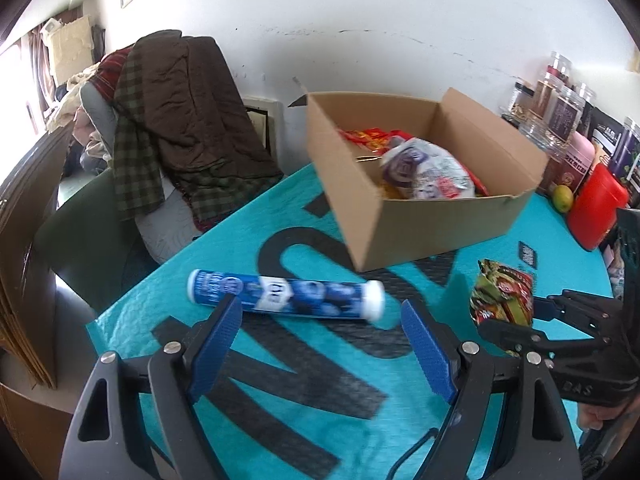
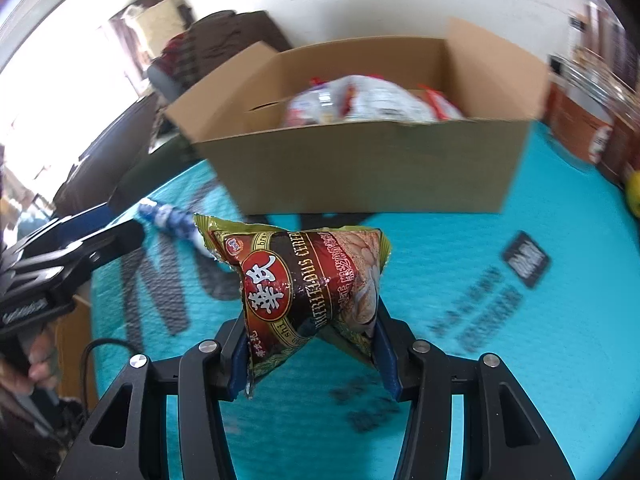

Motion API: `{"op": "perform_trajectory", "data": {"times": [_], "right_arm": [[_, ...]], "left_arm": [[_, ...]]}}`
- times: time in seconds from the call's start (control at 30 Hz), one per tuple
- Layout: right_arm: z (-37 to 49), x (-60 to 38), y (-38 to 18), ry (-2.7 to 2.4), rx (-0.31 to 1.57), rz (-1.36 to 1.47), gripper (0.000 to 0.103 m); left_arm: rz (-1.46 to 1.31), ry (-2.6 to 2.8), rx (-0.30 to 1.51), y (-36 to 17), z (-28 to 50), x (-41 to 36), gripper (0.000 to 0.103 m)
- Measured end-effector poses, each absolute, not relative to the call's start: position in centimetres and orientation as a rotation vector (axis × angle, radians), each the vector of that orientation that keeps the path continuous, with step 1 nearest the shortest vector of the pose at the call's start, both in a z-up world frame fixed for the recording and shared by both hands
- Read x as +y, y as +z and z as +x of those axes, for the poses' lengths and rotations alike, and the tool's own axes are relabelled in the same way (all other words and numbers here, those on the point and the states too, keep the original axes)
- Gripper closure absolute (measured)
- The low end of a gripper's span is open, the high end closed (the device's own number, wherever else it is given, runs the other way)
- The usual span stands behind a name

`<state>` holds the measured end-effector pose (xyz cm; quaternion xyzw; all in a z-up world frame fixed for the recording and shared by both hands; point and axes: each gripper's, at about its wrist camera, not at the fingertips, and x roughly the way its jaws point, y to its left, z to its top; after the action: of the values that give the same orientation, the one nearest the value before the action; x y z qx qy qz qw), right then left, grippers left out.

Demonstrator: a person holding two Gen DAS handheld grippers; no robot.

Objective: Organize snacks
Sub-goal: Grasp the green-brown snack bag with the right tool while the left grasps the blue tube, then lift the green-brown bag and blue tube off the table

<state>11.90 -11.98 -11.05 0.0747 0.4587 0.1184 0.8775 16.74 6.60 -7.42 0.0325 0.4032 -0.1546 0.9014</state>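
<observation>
A blue and white snack tube [image 1: 286, 294] lies on its side on the teal tablecloth [image 1: 280, 216]. My left gripper [image 1: 320, 312] stands open just short of the tube, its left fingertip overlapping the tube's near edge. An open cardboard box [image 1: 424, 224] behind it holds several snack bags [image 1: 424, 172]. My right gripper [image 2: 310, 332] is shut on a green and red cereal packet [image 2: 308, 284], held off the cloth in front of the box [image 2: 360, 168]. In the left wrist view that packet [image 1: 502, 296] hangs at the right in the right gripper [image 1: 520, 324].
Clear jars [image 1: 560, 112], a red container [image 1: 596, 208] and a yellow-green fruit [image 1: 563, 197] crowd the table's far right. A chair piled with clothes [image 1: 176, 120] stands past the table's left edge. A hand [image 2: 36, 360] grips the left gripper's handle at lower left.
</observation>
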Motion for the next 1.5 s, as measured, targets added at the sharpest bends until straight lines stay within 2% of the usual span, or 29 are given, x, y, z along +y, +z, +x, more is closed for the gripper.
{"op": "perform_trajectory", "data": {"times": [0.3,0.57,0.7,0.97,1.17,1.2,1.23,1.33,1.43,1.5], "right_arm": [[13.8,-7.9,-11.7,0.307,0.99,0.128,0.052],[14.8,-6.9,-11.8,0.319,1.009,0.126,0.052],[14.9,-7.0,-11.8,0.315,1.018,0.127,0.052],[14.2,-7.7,-11.4,0.323,1.008,0.137,0.052],[13.7,-8.0,-11.3,0.315,1.007,0.143,0.052],[13.6,-8.2,-11.3,0.315,1.007,0.146,0.052],[13.5,-8.2,-11.3,0.315,1.007,0.147,0.052],[13.0,-8.3,-11.2,0.31,1.004,0.137,0.052],[12.3,-8.7,-11.4,0.311,1.004,0.143,0.052],[12.2,-8.8,-11.5,0.303,1.007,0.148,0.052]], "left_arm": [[0.181,-0.381,0.819,-8.2,21.1,8.2,0.021],[0.246,-0.508,0.955,-10.9,24.7,7.5,0.02],[0.176,-0.601,1.021,-11.4,25.9,7.6,0.02],[0.233,-0.676,1.193,-13.2,23.8,6.0,0.02],[0.306,-0.635,1.137,-13.5,20.1,5.6,0.02],[0.3,-0.63,1.129,-13.5,19.5,5.5,0.023],[0.298,-0.622,1.117,-13.4,19.0,5.6,0.036],[0.321,-0.591,1.076,-13.1,17.3,5.3,0.062],[0.264,-0.61,1.088,-13.0,16.4,5.0,0.073],[0.243,-0.62,1.096,-12.9,15.7,4.6,0.075]]}}
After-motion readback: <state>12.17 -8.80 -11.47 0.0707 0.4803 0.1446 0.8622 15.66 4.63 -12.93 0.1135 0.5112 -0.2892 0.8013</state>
